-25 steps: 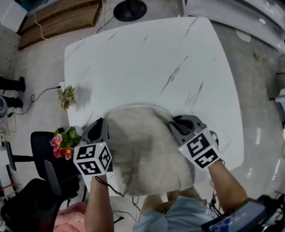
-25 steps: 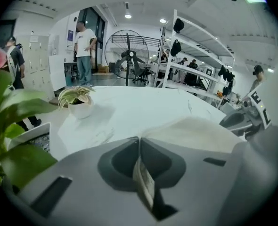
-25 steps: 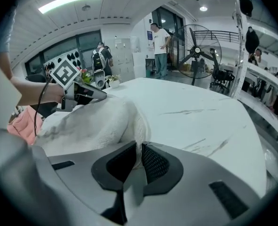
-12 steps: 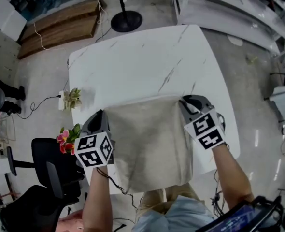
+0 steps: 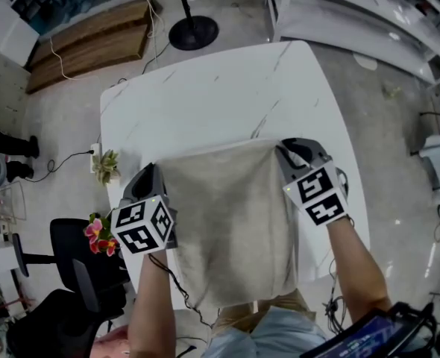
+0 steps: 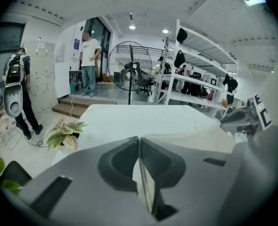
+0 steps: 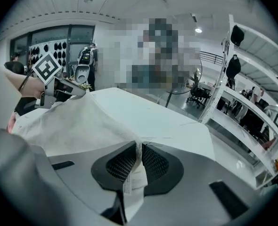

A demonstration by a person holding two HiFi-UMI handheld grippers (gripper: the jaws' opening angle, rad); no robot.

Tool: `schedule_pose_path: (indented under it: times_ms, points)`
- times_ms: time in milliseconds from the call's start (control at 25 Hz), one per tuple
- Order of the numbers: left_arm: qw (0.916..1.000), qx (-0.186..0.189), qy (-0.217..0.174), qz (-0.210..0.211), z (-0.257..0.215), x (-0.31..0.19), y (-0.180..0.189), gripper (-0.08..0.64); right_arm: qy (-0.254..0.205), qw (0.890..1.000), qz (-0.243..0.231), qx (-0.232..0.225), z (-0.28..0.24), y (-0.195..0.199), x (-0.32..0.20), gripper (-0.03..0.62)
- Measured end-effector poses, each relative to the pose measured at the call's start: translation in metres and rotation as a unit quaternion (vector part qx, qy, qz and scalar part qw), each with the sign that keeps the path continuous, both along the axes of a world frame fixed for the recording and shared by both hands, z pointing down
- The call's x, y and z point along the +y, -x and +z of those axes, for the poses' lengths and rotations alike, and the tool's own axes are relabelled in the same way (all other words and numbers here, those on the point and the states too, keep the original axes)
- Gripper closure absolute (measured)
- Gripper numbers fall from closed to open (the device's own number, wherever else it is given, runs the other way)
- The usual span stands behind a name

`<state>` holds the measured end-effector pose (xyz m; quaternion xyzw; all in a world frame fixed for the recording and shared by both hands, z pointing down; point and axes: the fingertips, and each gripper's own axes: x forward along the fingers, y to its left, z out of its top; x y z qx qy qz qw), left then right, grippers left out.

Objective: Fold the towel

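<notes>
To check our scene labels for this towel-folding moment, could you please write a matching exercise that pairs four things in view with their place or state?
Things:
1. towel
2. right gripper
3. pale-leaved plant
4. fan's round base

Places or states:
A. jaws shut on a towel corner that bears a label
B. on the floor beyond the far edge of the table
C. spread between the left gripper and the right one
D. on the floor at the table's left side

Pairs: 1-C, 2-A, 3-D, 4-B
</notes>
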<state>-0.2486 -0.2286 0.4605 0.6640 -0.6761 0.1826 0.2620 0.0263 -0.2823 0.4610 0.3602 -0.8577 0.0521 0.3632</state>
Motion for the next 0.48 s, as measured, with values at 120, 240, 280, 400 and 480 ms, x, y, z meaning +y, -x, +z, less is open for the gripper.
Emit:
schedule_pose_path:
  times_ms: [120, 240, 280, 400, 480]
  points:
    - [1.0000, 0.000, -0.003, -0.001, -0.004, -0.022, 0.002, 0.541, -0.004, 1.000, 0.002, 0.001, 0.000, 0.000, -0.019, 0.540]
    - [1.0000, -0.001, -0.004, 0.003, -0.006, -0.045, 0.005, 0.541, -0.006, 1.000, 0.003, 0.004, 0.002, 0.001, -0.037, 0.540]
    - [1.0000, -0.004, -0.003, 0.006, -0.006, -0.052, 0.006, 0.541, -0.007, 1.000, 0.003, 0.006, 0.003, 0.001, -0.043, 0.540]
    - [0.9998, -0.011, -0.002, 0.016, -0.005, -0.075, 0.008, 0.541, -0.011, 1.000, 0.004, 0.009, 0.005, 0.002, -0.061, 0.539]
    - [0.9997, -0.015, -0.001, 0.020, -0.003, -0.089, 0.010, 0.541, -0.015, 1.000, 0.005, 0.012, 0.006, 0.003, -0.075, 0.538]
